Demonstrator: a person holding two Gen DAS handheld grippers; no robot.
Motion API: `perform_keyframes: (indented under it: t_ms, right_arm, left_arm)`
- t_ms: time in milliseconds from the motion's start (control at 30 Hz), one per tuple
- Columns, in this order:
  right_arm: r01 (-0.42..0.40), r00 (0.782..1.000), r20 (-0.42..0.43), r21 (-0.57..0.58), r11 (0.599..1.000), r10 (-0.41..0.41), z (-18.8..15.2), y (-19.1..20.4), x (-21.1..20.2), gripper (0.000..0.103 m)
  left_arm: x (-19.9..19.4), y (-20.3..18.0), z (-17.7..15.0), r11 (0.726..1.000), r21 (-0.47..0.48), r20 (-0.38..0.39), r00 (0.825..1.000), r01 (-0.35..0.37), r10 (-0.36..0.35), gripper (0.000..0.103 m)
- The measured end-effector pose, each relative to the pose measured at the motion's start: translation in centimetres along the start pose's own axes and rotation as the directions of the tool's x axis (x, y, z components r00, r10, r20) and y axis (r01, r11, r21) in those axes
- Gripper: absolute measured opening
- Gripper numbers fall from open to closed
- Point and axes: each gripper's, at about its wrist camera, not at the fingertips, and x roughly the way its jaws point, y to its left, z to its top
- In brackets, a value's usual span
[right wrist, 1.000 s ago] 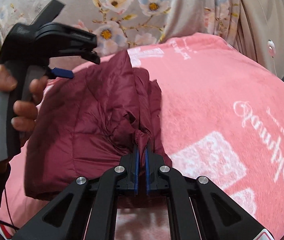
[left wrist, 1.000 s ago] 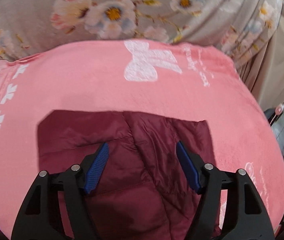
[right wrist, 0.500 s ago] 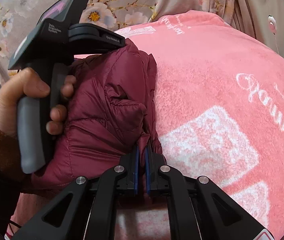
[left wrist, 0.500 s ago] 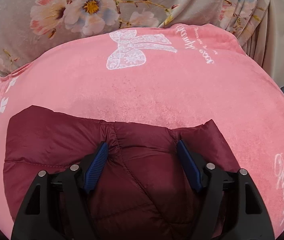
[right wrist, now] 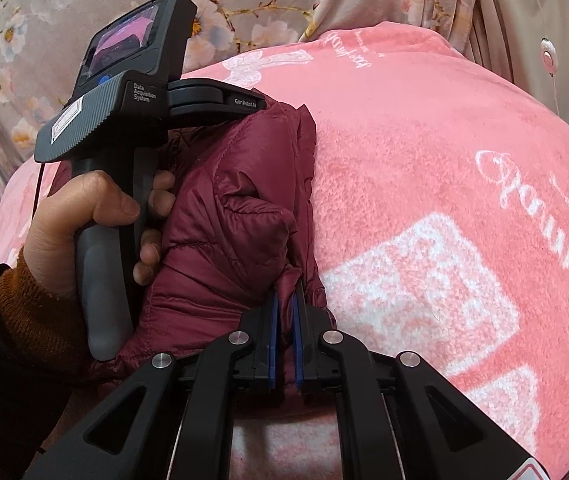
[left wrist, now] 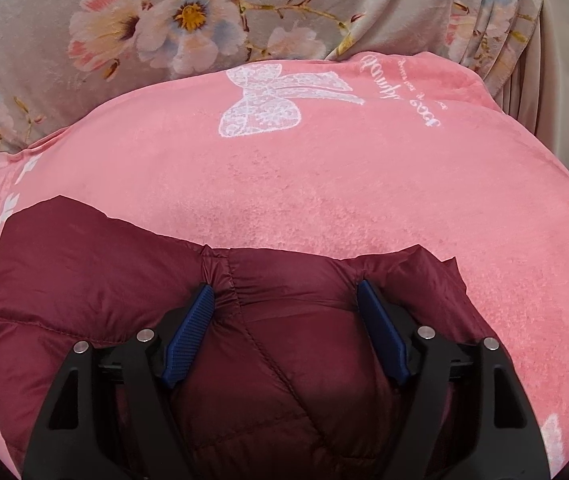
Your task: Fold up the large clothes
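A dark red quilted puffer jacket (left wrist: pixel 96 280) lies bunched on a pink fleece blanket (left wrist: pixel 324 184). My left gripper (left wrist: pixel 286 294) is open, its blue pads pressing down on the jacket's far folded edge, one on each side of a padded section. In the right wrist view my right gripper (right wrist: pixel 285 300) is shut on a fold of the jacket (right wrist: pixel 240 216) at its near right edge. The left gripper's black body (right wrist: pixel 124 92) and the hand holding it sit on the jacket's left side.
The pink blanket (right wrist: pixel 444 184) carries white bow and lettering prints. A grey floral curtain (left wrist: pixel 204 24) hangs behind it. A white cord with a round switch (right wrist: pixel 550 58) hangs at the far right.
The left gripper has moved forward and down onto the jacket's far edge. The jacket has been pushed into a more compact bundle. The right gripper stays shut on its fold.
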Motion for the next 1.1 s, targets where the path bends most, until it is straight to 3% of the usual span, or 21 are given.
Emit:
perform_keyframes:
  t_ms: [333, 500, 600, 633, 667, 733, 900, 1000, 1100]
  right_arm:
    - [0.023, 1.0, 0.003, -0.013, 1.0, -0.023, -0.1, 0.2, 0.2, 0.006]
    - [0.017, 1.0, 0.003, -0.007, 1.0, -0.017, -0.1, 0.3, 0.1, 0.006]
    - [-0.009, 1.0, 0.008, 0.015, 1.0, 0.009, 0.0, -0.3, -0.4, 0.007]
    - [-0.015, 1.0, 0.013, 0.03, 0.999, 0.015, 0.0, -0.7, -0.8, 0.009]
    - [-0.01, 1.0, 0.02, 0.037, 0.999, 0.009, 0.0, -0.9, -1.3, 0.018]
    - [0.034, 0.998, 0.056, 0.02, 0.999, -0.036, 0.0, -1.1, -3.0, 0.023]
    - [0.067, 0.983, 0.172, -0.029, 0.997, -0.061, 2.4, -0.5, -7.3, 0.023]
    - [0.054, 0.968, 0.249, -0.084, 0.995, -0.031, 5.6, 1.4, -8.5, 0.023]
    - [0.043, 0.96, 0.28, -0.13, 0.991, -0.004, 7.9, 3.1, -7.7, 0.023]
  left_arm:
    - [0.3, -0.1, -0.1, 1.0, 0.004, 0.008, 1.0, -0.023, 0.023, 0.073]
    - [0.2, 0.4, 0.2, 1.0, -0.012, 0.0, 1.0, 0.016, -0.016, 0.073]
    - [-1.6, 1.9, 0.3, 0.995, -0.057, -0.02, 0.997, 0.076, -0.078, 0.073]
    - [-2.8, 2.8, 0.3, 0.992, -0.086, -0.019, 0.995, 0.096, -0.098, 0.073]
    - [-4.2, 3.7, 0.3, 0.987, -0.115, -0.012, 0.993, 0.114, -0.116, 0.073]
    - [-7.1, 6.0, 0.3, 0.979, -0.163, 0.02, 0.992, 0.125, -0.123, 0.074]
    - [-11.7, 12.8, -0.3, 0.963, -0.267, 0.063, 0.998, 0.021, -0.005, 0.075]
    - [-12.6, 16.3, -0.8, 0.929, -0.368, 0.048, 0.996, -0.05, 0.073, 0.075]
    - [-12.7, 17.8, -1.0, 0.897, -0.434, 0.029, 0.994, -0.082, 0.105, 0.075]
